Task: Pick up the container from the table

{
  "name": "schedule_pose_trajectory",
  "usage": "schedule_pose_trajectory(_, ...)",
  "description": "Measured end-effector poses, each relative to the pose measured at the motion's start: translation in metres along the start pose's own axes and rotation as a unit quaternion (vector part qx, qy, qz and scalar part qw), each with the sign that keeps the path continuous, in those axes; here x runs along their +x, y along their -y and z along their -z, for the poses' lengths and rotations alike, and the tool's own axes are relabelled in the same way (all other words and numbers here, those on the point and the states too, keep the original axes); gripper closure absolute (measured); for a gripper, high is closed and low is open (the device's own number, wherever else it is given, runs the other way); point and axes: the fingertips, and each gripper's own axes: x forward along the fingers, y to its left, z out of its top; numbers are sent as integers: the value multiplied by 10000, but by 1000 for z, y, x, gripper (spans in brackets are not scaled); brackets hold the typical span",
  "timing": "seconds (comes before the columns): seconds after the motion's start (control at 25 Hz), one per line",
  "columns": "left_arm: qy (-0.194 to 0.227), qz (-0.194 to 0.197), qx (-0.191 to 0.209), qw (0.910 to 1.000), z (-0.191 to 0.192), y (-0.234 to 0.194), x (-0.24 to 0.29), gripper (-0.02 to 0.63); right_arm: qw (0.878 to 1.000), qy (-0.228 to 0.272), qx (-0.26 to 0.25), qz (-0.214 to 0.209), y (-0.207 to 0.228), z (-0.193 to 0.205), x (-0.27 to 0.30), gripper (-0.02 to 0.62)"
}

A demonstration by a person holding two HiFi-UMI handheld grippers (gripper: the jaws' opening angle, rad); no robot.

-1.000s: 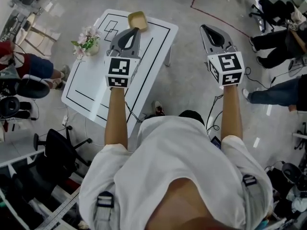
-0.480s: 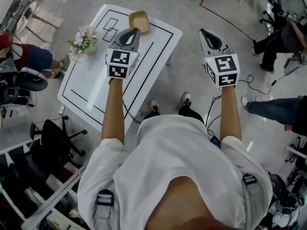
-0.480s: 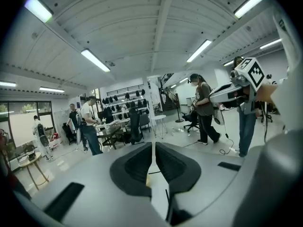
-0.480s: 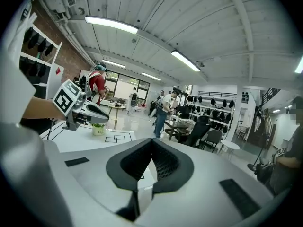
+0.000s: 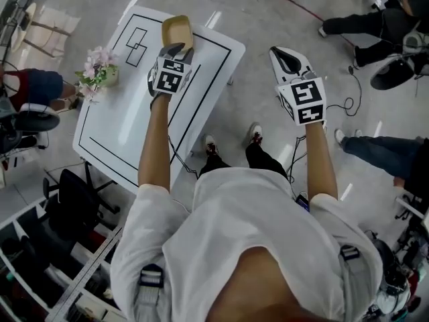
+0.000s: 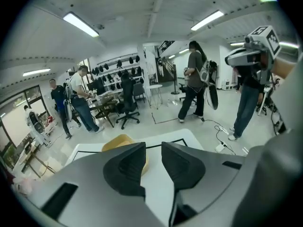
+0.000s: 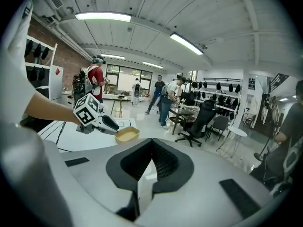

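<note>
The white table (image 5: 127, 126), marked with black lines, stands ahead and to the left. The left gripper (image 5: 175, 47) hangs above the tabletop near its far edge, jaws apart with only bare tabletop between them. The right gripper (image 5: 277, 51) is held over the floor off the table's right edge, jaws closed together and empty. A small pot of pink flowers (image 5: 96, 71) sits by the left edge. The tan container (image 5: 177, 29) rests at the far edge, about midway along it, just beyond the left gripper's tips
</note>
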Motion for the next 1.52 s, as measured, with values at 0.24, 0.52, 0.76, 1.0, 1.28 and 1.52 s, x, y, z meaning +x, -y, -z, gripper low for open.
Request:
schedule_pose_trajectory(0.24, -1004, 174, 87, 9948, 38, -4, 72, 489, 9995, -244, 192, 21, 15, 25, 14, 580)
schedule_pose_trajectory(0.52, -1763, 55, 638, 9823, 66, -14, 104, 509, 9990, -376, 220, 71, 24, 36, 16, 580)
schedule_pose_trajectory(0.76, -1837, 71, 943, 9784, 60, -13, 107, 568, 9991, -374, 185, 81, 27, 33, 15, 580)
schedule_pose_trajectory(1.0, -1262, -192, 617, 9899, 33, -22, 66, 571, 9999, -125, 6, 87, 26, 7, 11, 580)
schedule_pose_trajectory(1.28, 72, -631, 207, 9978, -28, -34, -23, 571, 9993, 245, -265, 71, 19, -36, 5, 580)
schedule_pose_trajectory(1.52, 1067, -972, 217, 9893, -76, -26, -109, 571, 9970, 587, -506, 89, 10, -76, -6, 580)
